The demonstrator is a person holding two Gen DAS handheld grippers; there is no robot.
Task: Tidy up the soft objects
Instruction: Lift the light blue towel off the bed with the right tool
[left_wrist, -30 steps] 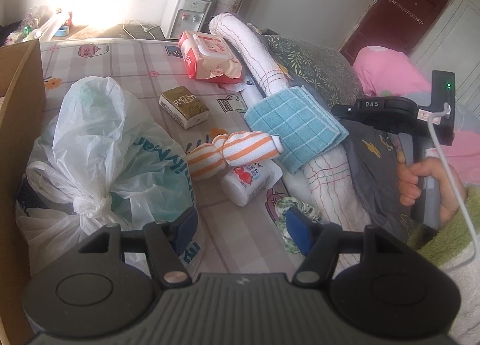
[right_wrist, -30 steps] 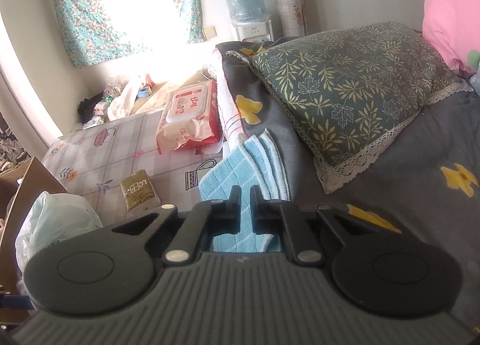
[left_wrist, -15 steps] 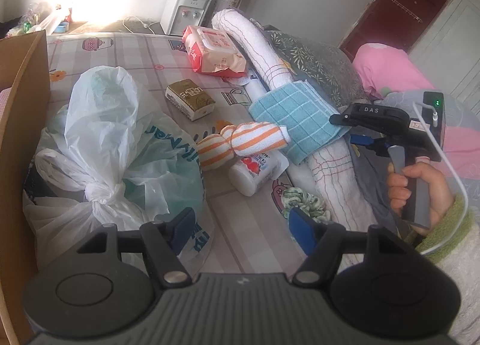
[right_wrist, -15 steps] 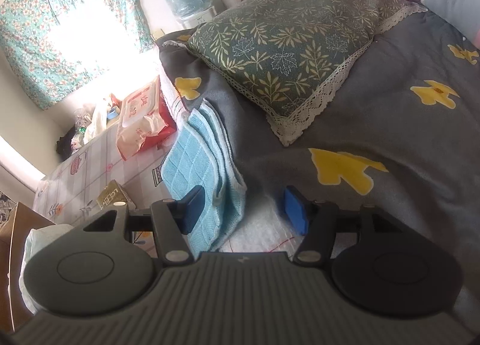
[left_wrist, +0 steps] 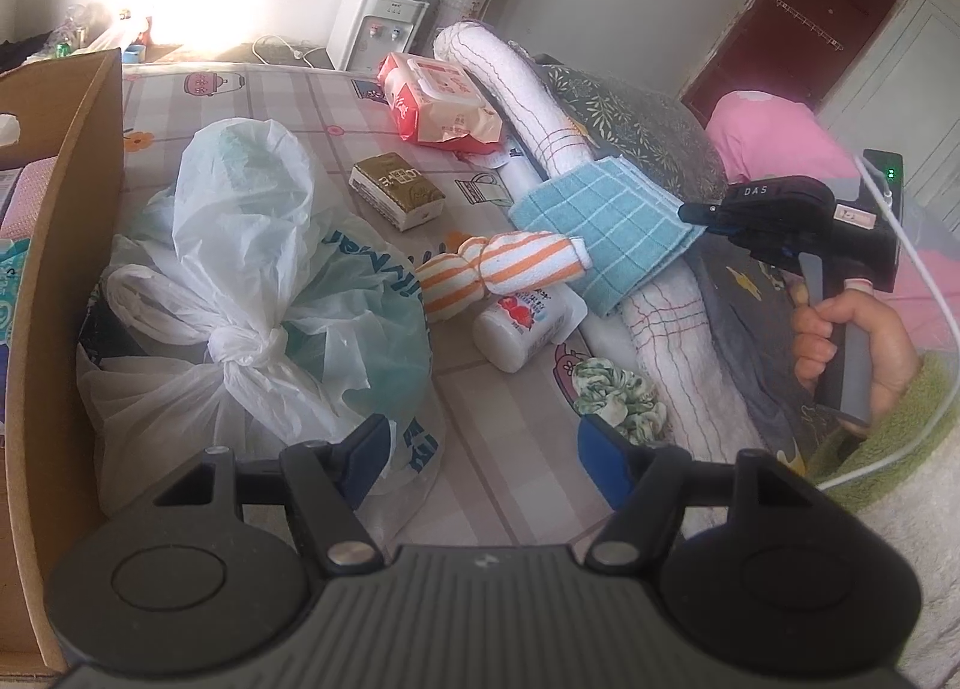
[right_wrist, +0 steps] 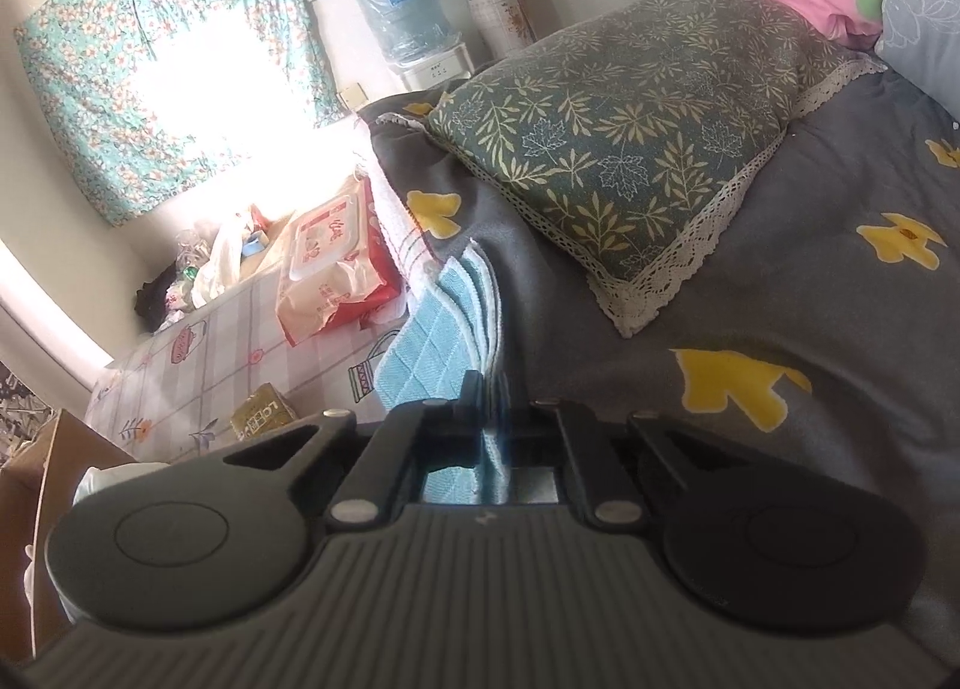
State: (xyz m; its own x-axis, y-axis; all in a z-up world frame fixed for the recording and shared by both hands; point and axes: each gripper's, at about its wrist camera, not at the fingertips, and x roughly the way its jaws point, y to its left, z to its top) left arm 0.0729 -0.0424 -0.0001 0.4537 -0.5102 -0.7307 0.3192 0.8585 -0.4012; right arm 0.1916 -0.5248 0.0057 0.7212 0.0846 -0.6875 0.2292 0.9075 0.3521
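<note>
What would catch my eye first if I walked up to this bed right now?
Probably the right gripper, shut on the edge of a stack of blue checked cloths draped over a rolled white towel. Next, the big knotted plastic bag beside a cardboard box, in front of the open left gripper.

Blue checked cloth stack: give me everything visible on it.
The stack of light-blue cloths with a white grid pattern looks like soft woven dishcloths, several folded layers with white-edged borders fanned at one side. It lies draped over the long white rolled towel with red stitched lines, one end reaching the orange-and-white striped sock bundle. The right gripper has just closed its jaws on the stack's near edge, pinching the layers. The left gripper stays clear of it.
</note>
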